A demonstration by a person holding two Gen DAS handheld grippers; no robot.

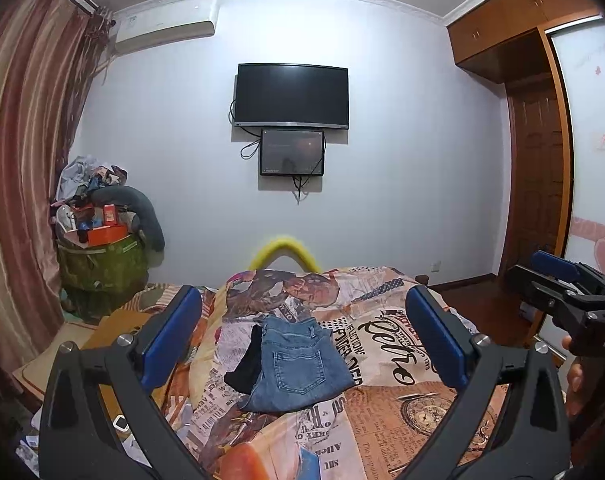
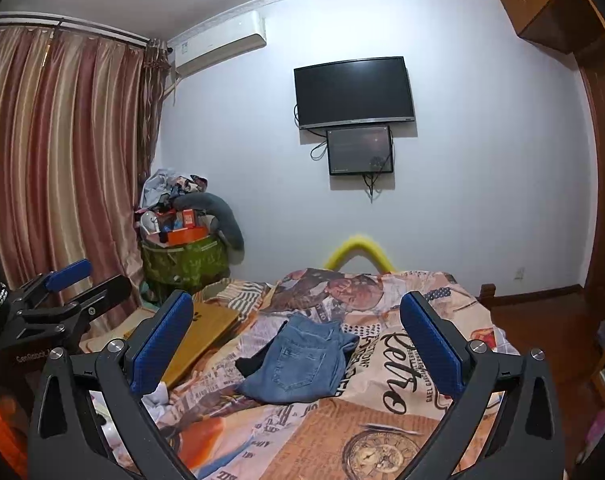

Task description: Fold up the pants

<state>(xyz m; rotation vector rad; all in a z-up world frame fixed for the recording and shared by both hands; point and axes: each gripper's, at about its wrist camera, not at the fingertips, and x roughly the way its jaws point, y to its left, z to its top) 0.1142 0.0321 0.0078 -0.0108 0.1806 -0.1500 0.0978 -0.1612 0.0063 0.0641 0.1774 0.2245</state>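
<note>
Both the left gripper (image 1: pixel 302 336) and right gripper (image 2: pixel 298 340) gape empty above the folded blue denim pants (image 1: pixel 300 364), thick, floppy cloth best pinched at the waistband.

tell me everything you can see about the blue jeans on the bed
The jeans look like faded blue denim, folded into a compact, slightly rumpled bundle. A stitched back pocket faces up, with the waistband and belt loops at the far end. They lie flat on the newspaper-print bedspread, partly overlapping a black garment on their left. Neither gripper touches them.
</note>
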